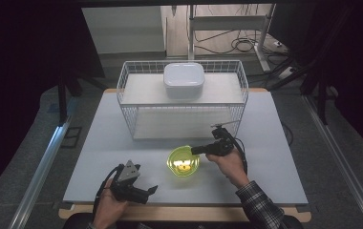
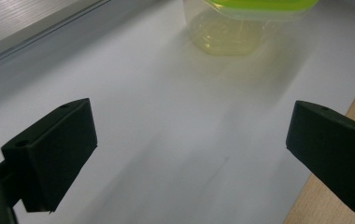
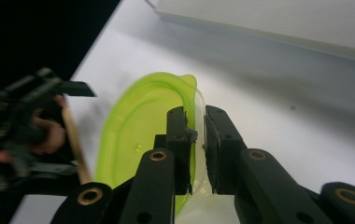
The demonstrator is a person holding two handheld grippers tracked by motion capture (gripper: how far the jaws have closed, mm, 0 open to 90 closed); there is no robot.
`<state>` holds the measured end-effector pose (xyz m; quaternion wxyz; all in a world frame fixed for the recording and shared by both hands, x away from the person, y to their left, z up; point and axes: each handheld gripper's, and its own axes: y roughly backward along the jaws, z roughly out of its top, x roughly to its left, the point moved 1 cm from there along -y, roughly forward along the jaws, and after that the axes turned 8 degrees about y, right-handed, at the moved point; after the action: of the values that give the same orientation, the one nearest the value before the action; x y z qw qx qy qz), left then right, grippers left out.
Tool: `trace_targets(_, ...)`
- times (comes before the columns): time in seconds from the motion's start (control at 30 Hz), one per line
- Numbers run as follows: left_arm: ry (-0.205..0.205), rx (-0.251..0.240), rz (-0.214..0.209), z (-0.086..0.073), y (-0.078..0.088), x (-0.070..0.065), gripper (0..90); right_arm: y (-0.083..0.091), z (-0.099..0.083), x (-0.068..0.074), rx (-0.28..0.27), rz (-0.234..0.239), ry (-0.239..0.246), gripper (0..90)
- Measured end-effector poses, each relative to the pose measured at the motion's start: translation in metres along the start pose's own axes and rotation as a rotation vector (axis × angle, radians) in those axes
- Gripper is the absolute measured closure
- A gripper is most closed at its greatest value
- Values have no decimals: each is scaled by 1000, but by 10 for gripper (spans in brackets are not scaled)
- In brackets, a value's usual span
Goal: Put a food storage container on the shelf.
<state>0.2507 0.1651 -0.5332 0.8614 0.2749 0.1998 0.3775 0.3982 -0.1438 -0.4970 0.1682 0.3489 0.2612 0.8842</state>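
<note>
Lower centre of the high view: the right gripper (image 1: pixel 195 150) is clamping its narrowed jaws on the rim of a clear plastic container with a lime-green lid (image 1: pixel 183 161), standing on the white tabletop (image 1: pixel 265 157) in front of a white wire basket (image 1: pixel 127 90). In the right gripper view the container (image 3: pixel 138 135) is lying cut off behind the jaws, its contents hard to make out. The left gripper (image 1: pixel 152 190) is resting at lower left, jaws spread wide and empty, with the container (image 2: pixel 231 32) cropped by the top edge of the left gripper view.

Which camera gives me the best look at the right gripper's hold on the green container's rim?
Right gripper view: right gripper clamps the green container rim. High view shows it small; left gripper view shows its base.
</note>
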Motion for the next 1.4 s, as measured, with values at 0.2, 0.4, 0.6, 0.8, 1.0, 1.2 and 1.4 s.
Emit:
trace_targets(0.2,-2,1,1,0,0,0,17,5,3,8,-22,40,-1,834)
trace_targets(0.4,-4,3,2,0,-1,-1,18,7,5,11,-32,57,6,840)
trace_targets(0.6,-8,10,2,0,-1,-1,20,6,5,8,5,-84,87,798)
trace_targets(0.8,-14,19,5,0,-2,-1,21,4,2,-2,14,-129,79,749)
trace_targets(1.0,-17,25,5,-1,-3,-1,22,1,2,-12,8,-100,64,662)
trace_targets(1.2,-18,26,3,-1,-3,-2,22,4,-1,-15,34,-22,7,769)
trace_targets(1.4,-28,34,5,-1,-4,-3,23,5,-1,-11,41,-20,-7,809)
